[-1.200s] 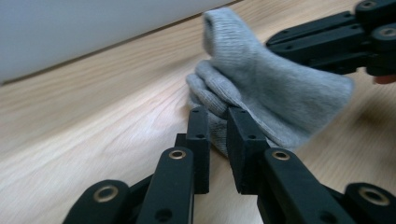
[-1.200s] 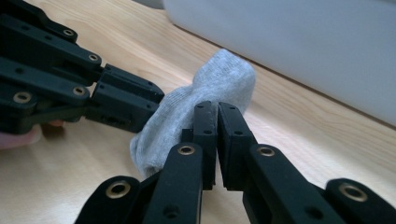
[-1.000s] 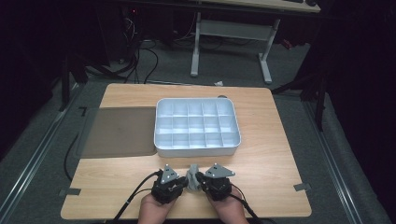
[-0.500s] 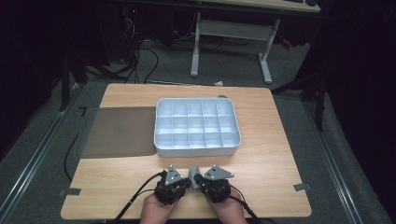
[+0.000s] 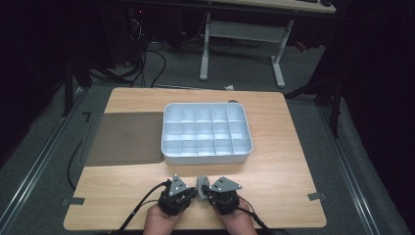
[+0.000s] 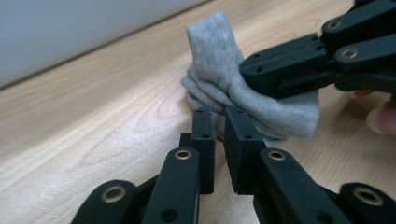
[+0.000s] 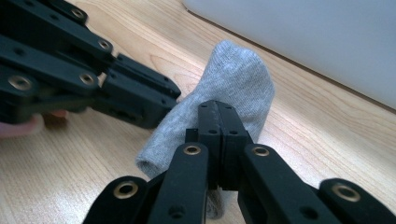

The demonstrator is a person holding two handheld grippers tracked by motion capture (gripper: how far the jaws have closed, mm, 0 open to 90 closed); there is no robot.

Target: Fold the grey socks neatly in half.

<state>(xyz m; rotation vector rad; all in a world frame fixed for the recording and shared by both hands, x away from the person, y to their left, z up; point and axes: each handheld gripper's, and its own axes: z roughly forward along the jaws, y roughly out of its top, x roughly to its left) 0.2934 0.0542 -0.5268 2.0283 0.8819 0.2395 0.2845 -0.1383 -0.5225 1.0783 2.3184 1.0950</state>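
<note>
A grey sock lies bunched on the wooden table near its front edge, between my two grippers. My left gripper points right at it. In the left gripper view its jaws stand a narrow slit apart, have just been closing, and pinch the sock's folded edge. My right gripper points left and is shut on the sock's other side. Its jaws are pressed together over the cloth. Each gripper view also shows the other gripper reaching in to the sock.
A white tray with several empty compartments stands at the table's middle, just beyond the grippers. A dark flat lid lies to its left. A desk frame and cables stand on the floor behind the table.
Both hands stay near the front edge with the sock between them. The left gripper's jaws have drawn a little closer together.
</note>
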